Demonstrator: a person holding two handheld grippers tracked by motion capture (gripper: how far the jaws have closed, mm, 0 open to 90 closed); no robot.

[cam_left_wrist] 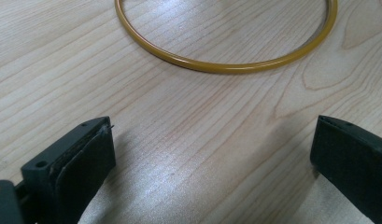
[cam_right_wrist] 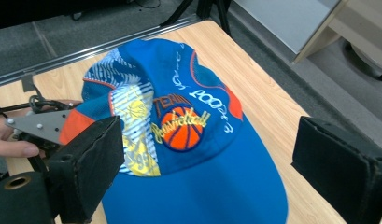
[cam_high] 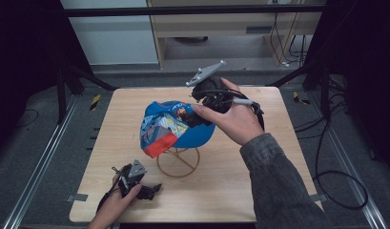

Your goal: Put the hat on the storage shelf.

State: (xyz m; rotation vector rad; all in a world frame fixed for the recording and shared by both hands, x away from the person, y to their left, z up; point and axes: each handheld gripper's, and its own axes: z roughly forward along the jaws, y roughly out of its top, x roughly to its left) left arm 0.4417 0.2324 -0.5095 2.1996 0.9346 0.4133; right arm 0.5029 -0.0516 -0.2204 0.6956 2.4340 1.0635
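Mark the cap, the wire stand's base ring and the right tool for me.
cap [cam_right_wrist: 188, 140]: right gripper view, on the basketball logo.
base ring [cam_left_wrist: 216, 66]: left gripper view, on the ring's near arc.
right tool [cam_high: 198, 114]: high view, at its tips over the cap.

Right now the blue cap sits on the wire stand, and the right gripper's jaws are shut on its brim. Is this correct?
Not quite. The blue cap does sit on the wire stand, but the right gripper has its jaws wide apart above the cap, not shut on the brim. The right gripper view shows this.

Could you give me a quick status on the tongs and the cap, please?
Left tongs open, low over table. Right tongs open above blue cap. Cap sits on wire stand. Nothing in the way.
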